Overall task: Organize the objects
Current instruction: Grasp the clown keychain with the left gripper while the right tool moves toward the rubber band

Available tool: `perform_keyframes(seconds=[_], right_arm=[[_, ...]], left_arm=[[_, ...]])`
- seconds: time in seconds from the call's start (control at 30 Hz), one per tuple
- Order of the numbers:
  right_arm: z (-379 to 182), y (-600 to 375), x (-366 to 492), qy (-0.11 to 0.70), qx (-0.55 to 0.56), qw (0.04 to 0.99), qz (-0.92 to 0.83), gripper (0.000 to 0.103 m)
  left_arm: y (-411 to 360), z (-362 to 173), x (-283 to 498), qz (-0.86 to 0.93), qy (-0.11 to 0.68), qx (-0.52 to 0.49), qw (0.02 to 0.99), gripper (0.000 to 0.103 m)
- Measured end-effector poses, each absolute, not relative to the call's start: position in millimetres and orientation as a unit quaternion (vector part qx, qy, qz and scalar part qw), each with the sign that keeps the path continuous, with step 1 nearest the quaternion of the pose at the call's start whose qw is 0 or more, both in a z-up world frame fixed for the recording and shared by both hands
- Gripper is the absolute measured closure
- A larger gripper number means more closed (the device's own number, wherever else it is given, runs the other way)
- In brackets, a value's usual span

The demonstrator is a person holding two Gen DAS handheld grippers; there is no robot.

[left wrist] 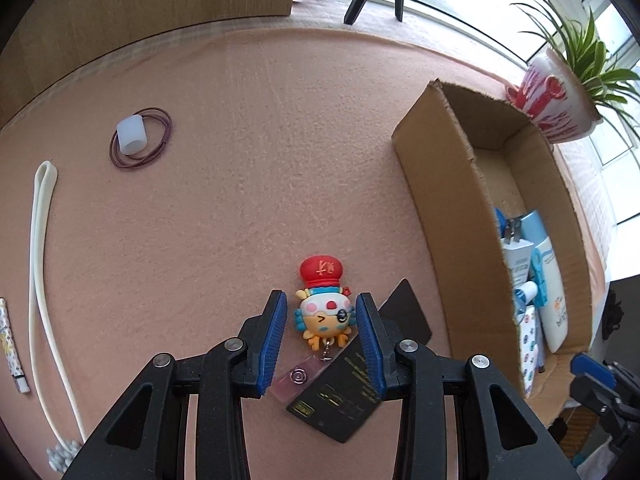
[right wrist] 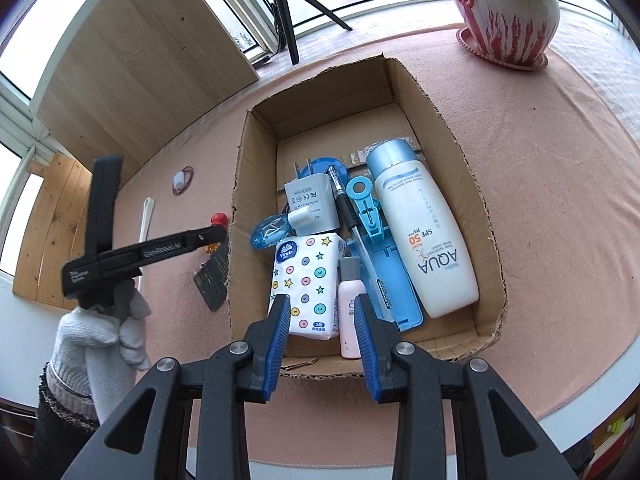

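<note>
A cartoon badge reel with a red hat lies on the pink tablecloth, its clear strap over a black card. My left gripper stands open, its blue pads on either side of the figure. A cardboard box sits to the right. In the right wrist view my right gripper hangs open above the near end of the box, over a small pink bottle and a tissue pack. The box also holds a sunscreen bottle, a charger and a blue case.
On the left of the cloth lie a white cap inside a brown hair tie, a long white strap and a patterned tube. A potted plant stands behind the box. A tripod and wooden board are at the back. A gloved hand holds the left gripper.
</note>
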State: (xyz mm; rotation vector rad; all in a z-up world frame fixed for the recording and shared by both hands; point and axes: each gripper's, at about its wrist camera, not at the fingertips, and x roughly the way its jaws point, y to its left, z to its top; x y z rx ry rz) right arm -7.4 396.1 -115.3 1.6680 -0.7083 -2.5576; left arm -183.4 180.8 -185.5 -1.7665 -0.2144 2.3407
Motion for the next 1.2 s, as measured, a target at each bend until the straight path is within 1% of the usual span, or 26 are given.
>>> perform_keyframes(seconds=[0.1,0.17,0.63,0.97,1.2], right_arm=[[-113,394,-9,-0.226,0.531,0.007,-0.817,0.073],[-112,390,-10,-0.225,0.531,0.010,-0.817,0.073],[-98,349,-44,-0.188,0.530,0.054,-0.825,0.073],[-85,289,-131,-0.130,0.518,0.118,-0.837,0.073],[-107,245,-217,-0.121,0.541,0.147,-0.819,0.073]], left_arm=[[179,-186,-181,0.795,-0.068,-0.594,0.100,0.066],[177,-186,-180,0.798,-0.063,-0.592,0.096,0.072],[123,-184,-154,0.807,-0.087,-0.581,0.061,0.073],[88,-186,-112,0.808,-0.112,-0.577,0.045,0.073],[73,-184,-86,0.807,-0.129,-0.575,0.041,0.073]])
